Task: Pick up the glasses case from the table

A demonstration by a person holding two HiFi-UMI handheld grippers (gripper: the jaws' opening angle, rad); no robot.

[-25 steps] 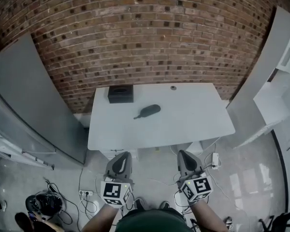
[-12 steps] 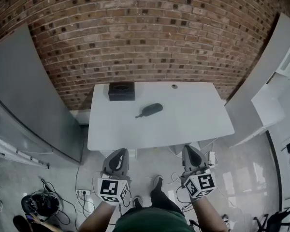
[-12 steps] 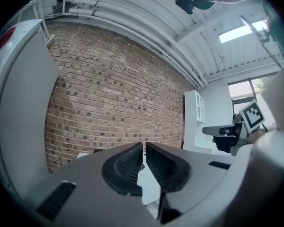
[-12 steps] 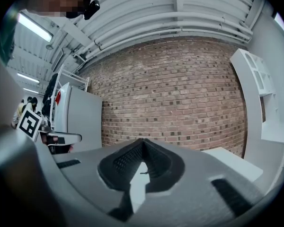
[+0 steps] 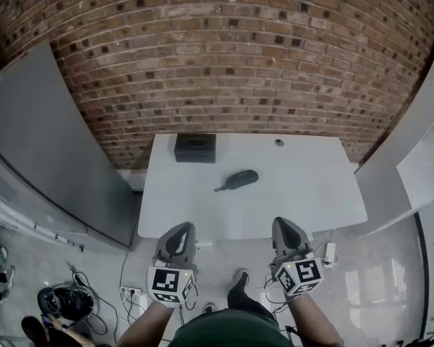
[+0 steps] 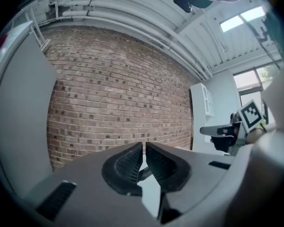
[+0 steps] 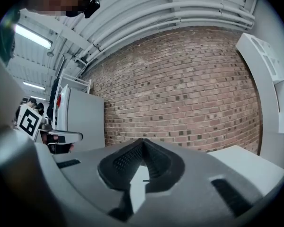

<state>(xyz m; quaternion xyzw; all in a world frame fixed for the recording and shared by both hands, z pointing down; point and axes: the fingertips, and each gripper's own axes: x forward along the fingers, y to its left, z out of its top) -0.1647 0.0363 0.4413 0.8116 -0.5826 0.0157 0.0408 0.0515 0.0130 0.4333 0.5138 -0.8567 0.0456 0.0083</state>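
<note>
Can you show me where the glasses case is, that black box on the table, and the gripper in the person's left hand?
glasses case point(image 5: 240, 179), head view, middle of its dark body.
black box point(image 5: 195, 148), head view, its top face.
left gripper point(image 5: 179, 230), head view, tips of its closed jaws.

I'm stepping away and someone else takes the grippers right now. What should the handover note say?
Left gripper: shut, empty, held by the near edge of the table.
Right gripper: shut, empty, also by the near edge.
Glasses case: lies on the table around mid-top, well clear of both grippers. A black box sits behind it to the left, by the wall.
Done: nothing grasped yet.
Left: reach over the table, open one gripper, close on the case, lift it.
</note>
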